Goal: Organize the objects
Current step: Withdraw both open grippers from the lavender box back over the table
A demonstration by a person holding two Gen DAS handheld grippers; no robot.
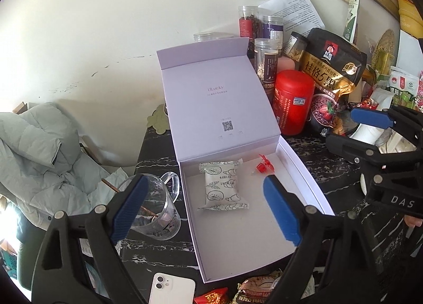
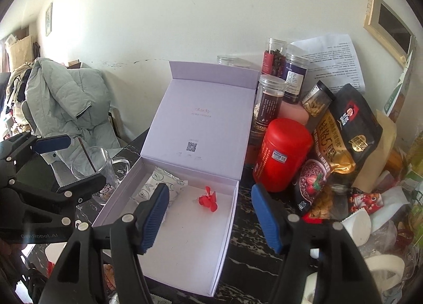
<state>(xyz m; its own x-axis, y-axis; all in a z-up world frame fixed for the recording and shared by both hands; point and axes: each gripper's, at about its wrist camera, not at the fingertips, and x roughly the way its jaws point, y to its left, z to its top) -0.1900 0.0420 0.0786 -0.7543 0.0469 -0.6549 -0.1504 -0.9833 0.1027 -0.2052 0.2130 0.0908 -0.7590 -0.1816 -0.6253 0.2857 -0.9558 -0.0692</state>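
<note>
An open lilac-white box (image 1: 238, 240) (image 2: 185, 248) lies on the black marble table, its lid standing upright behind it. Inside, at the back, lie a white printed snack packet (image 1: 222, 187) (image 2: 154, 182) and a small red plastic fan-like piece (image 1: 264, 165) (image 2: 207, 199). My left gripper (image 1: 205, 181) hovers open over the box with nothing between its blue pads. My right gripper (image 2: 209, 189) also stands open and empty, over the box's right wall. Each gripper shows at the edge of the other's view: the right gripper (image 1: 343, 129), the left gripper (image 2: 82, 158).
A glass mug (image 1: 158, 206) (image 2: 97, 169) with a stick in it stands left of the box. A red canister (image 1: 292, 101) (image 2: 283, 154), clear jars (image 1: 267, 63), a black oat bag (image 1: 333, 71) and assorted packets crowd the right. A white phone (image 1: 171, 288) and snack packets (image 1: 253, 290) lie in front.
</note>
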